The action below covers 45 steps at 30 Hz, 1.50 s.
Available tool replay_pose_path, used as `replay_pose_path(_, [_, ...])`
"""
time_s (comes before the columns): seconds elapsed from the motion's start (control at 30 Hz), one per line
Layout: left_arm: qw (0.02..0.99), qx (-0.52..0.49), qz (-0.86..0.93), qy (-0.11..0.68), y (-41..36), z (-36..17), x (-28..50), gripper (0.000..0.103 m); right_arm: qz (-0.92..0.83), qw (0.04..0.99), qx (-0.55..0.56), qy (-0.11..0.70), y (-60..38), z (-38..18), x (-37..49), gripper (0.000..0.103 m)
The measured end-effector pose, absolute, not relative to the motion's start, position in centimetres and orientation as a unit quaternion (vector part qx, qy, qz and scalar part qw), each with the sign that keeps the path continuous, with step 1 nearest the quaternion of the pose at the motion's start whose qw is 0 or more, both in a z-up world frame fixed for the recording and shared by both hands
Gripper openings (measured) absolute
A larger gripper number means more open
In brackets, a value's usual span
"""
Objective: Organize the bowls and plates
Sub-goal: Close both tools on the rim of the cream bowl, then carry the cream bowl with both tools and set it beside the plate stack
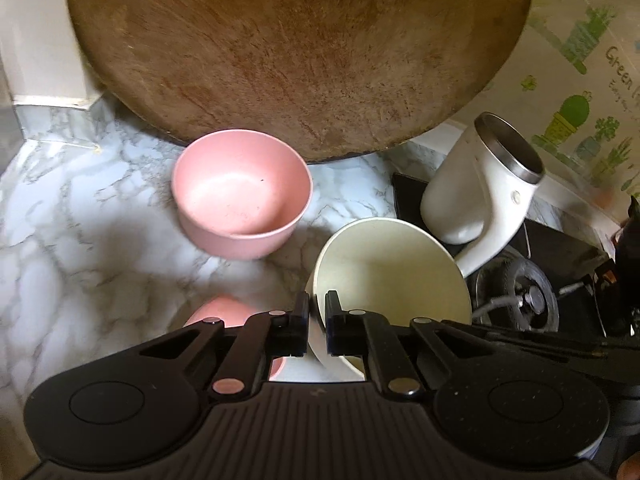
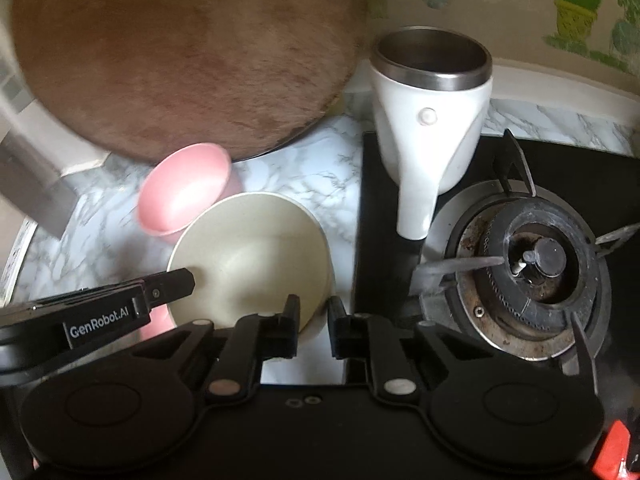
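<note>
A cream bowl is held tilted above the marble counter. My left gripper is shut on its near rim. The bowl also shows in the right wrist view, where my right gripper pinches its right rim with one finger inside and one outside. The left gripper reaches in from the left there. A pink bowl stands upright on the counter behind, seen also in the right wrist view. Another pink piece lies under my left gripper, mostly hidden.
A large round wooden board leans against the back wall. A white steel-rimmed jug sits on the black gas hob at the right. A cactus-patterned wall lies behind.
</note>
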<state>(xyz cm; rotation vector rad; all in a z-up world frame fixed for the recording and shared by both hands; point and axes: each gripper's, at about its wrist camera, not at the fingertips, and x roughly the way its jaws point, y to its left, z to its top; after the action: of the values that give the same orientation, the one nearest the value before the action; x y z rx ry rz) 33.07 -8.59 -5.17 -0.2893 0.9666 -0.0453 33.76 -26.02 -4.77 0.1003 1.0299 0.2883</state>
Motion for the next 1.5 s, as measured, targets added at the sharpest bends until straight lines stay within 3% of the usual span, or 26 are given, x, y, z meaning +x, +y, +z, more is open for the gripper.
replay_pose_path(0.47, [0.882,-0.143,-0.003,0.450,-5.7,-2.5,24.7,0.007,0.199,0.843,0.022,0.500,-23.0,-2.9,27.1,0.015])
replay_pose_path(0.97, [0.866,-0.163,0.048,0.471,-1.2,-4.5,17.4,0.007,0.248,0.806,-0.001,0.538,-18.1,-4.8,22.1,0.015])
replay_pose_path(1.5, [0.844,-0.180,0.057,0.502,1.1,-7.2,14.6,0.007,0.255,0.787,-0.022,0.561,-15.6,-7.0,20.4,0.015])
